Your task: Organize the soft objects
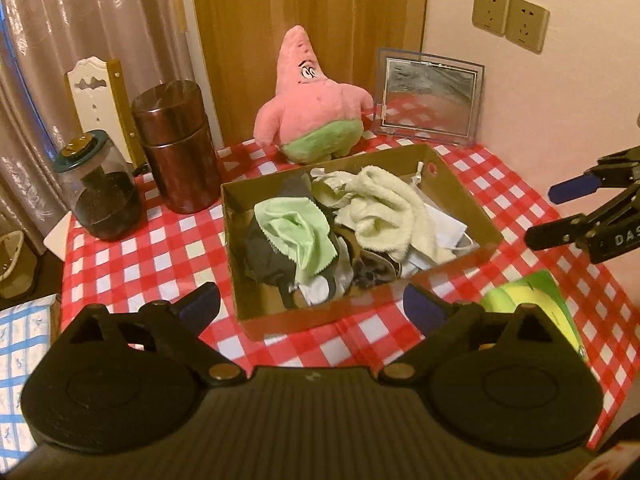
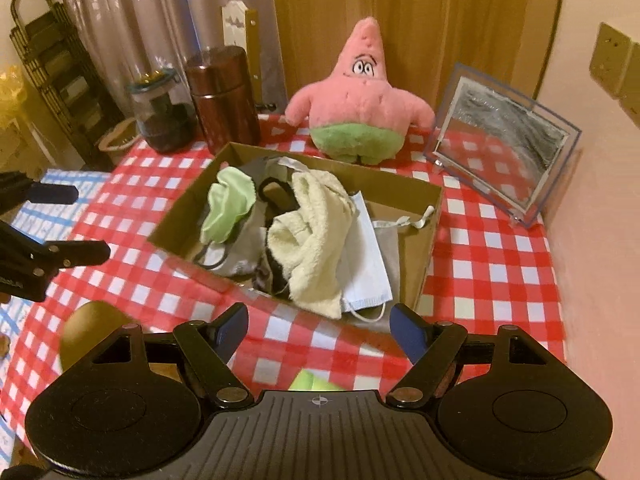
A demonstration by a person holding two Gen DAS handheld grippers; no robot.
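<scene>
Our left gripper [image 1: 312, 308] stands wide and empty above the checked tablecloth [image 1: 160, 248]; our right gripper [image 2: 320, 328] is also apart, holding nothing. The cardboard box [image 1: 460, 200] just ahead holds the soft things (cream towel [image 1: 384, 216], green cloth [image 1: 296, 236], face mask [image 2: 368, 264]); the pink plush [image 1: 316, 104] stands behind it.
</scene>
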